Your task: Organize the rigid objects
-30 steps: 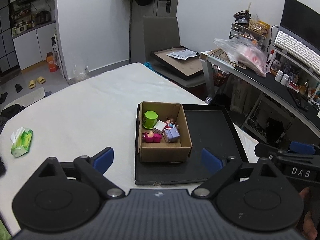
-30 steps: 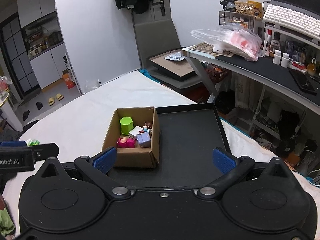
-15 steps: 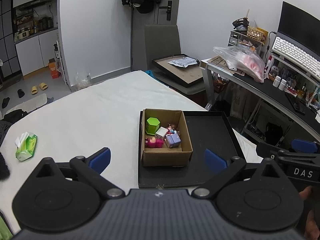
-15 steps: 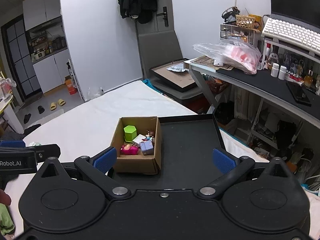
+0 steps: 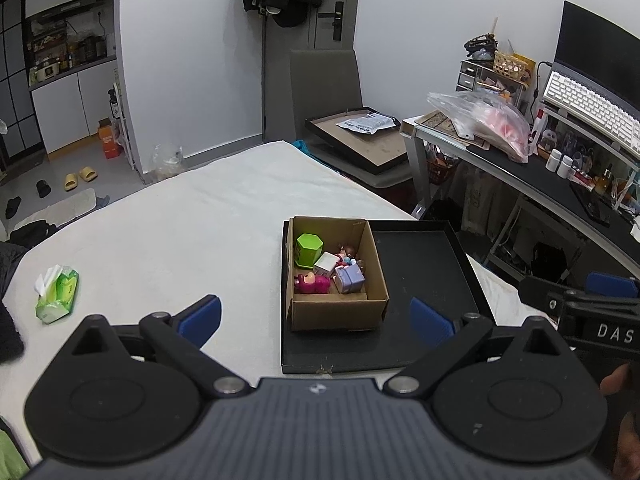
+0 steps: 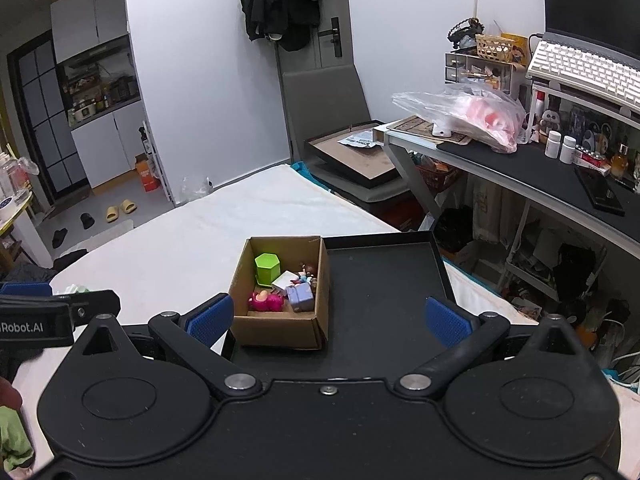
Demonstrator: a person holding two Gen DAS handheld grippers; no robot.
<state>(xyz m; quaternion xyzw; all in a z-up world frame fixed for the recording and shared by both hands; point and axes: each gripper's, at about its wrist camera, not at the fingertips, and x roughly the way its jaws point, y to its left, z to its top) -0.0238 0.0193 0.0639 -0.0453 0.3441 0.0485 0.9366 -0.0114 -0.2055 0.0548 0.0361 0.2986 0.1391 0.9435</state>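
A brown cardboard box (image 5: 340,312) stands in the left part of a black tray (image 5: 424,264) on the white bed. In it lie a green hexagonal container (image 5: 308,249), a pink plush toy (image 5: 311,283), a lilac box (image 5: 349,278) and small figures. The box also shows in the right wrist view (image 6: 280,330), with the tray (image 6: 380,280). My left gripper (image 5: 316,318) is open and empty, held back from and above the box. My right gripper (image 6: 329,320) is open and empty, also short of the tray.
A green tissue pack (image 5: 56,294) lies on the bed (image 5: 180,232) at the left. A desk (image 5: 520,168) with a plastic bag, bottles and a keyboard runs along the right. A grey chair (image 5: 328,88) with a picture frame stands beyond the bed.
Both grippers have drawn back and risen a little, so the box and tray look smaller and lower. Both stay open and empty.
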